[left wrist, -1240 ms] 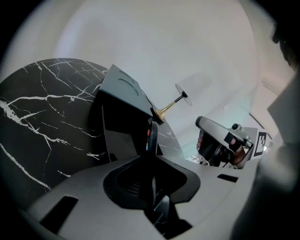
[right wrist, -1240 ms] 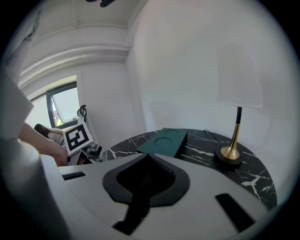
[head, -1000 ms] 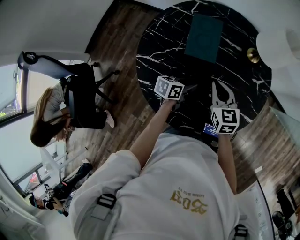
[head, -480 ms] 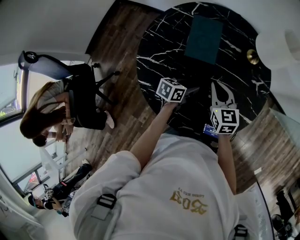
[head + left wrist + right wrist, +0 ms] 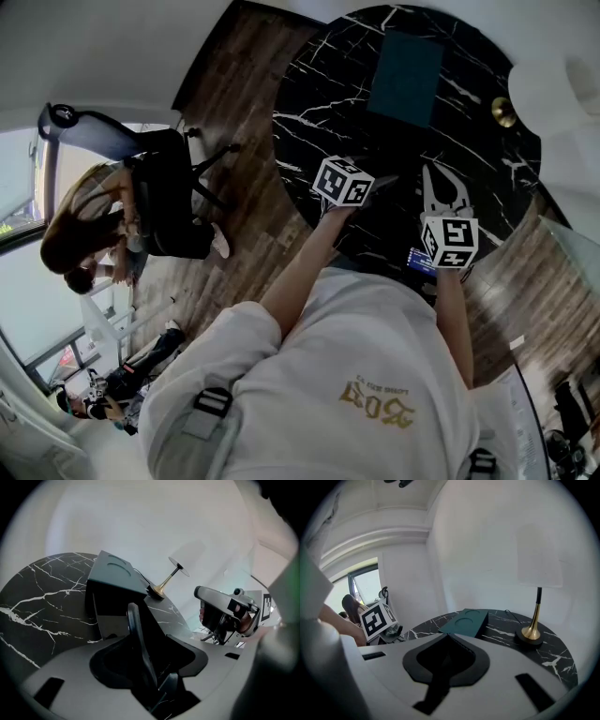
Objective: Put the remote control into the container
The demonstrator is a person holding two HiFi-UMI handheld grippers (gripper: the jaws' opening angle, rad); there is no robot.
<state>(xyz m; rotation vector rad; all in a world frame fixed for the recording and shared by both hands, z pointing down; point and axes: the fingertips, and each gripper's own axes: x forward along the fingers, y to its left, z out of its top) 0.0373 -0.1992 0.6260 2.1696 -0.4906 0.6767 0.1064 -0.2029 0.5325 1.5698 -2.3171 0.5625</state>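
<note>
My left tool (image 5: 380,182) was clamped on the remote control (image 5: 138,634), a slim dark bar that stood edge-on between the jaws. It hung over the near half of the worktop (image 5: 323,103), a little inside the rounded left edge. My right tool (image 5: 431,176) sat just to the right of it, also over the near half. Its jaws were together and I saw nothing between them.

Ahead of both tools I had an open stretch of black marble with white veins, with nothing lying on it as far as the container (image 5: 408,64). That dark teal box rested flat toward the far side of the worktop, well apart from the remote control and slightly right of the left tool's line. In the right gripper view its top showed two round recesses.

A lamp (image 5: 506,111) with a brass foot and a pale shade stood near the far right edge, to the right of the container and apart from it.

Past the left edge lay a wooden floor (image 5: 234,122). Well away from the worktop a person (image 5: 94,234) sat at a black chair (image 5: 169,202).
</note>
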